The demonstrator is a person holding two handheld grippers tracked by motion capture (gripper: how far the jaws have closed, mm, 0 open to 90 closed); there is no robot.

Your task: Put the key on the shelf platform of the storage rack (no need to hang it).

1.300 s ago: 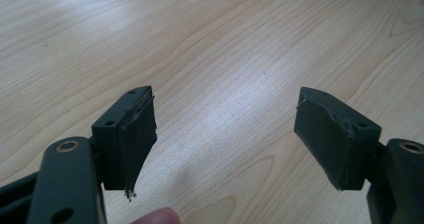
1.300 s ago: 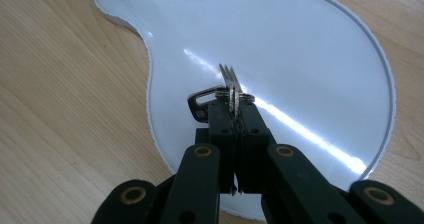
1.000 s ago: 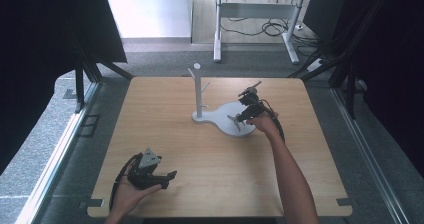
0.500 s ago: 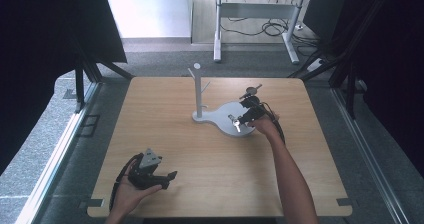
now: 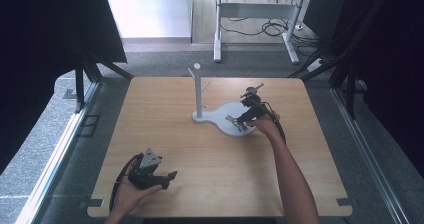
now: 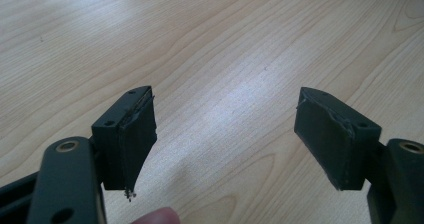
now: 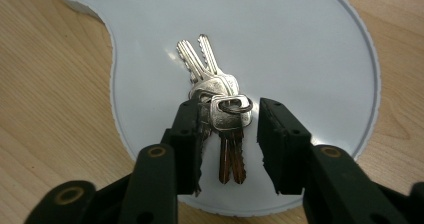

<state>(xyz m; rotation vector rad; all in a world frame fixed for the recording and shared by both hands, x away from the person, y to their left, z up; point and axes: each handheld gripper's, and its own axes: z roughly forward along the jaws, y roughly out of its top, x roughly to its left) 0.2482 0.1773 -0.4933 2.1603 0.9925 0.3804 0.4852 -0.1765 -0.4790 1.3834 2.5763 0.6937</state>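
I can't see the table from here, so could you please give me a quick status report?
Right hand-held gripper open, jaws either side of the keys on the white base. Left hand-held gripper open over bare table. Nothing in the way.

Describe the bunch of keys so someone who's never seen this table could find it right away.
On the wooden table stands a white stand with a post and a wide flat base. The bunch of keys lies on that base, between the open jaws of the right gripper. It is the only shiny metal item there, silver keys fanned from one ring.

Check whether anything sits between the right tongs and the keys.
Nothing visible does. The right tongs are open with a jaw on each side of the keys, which lie on the white base. One jaw looks against them.
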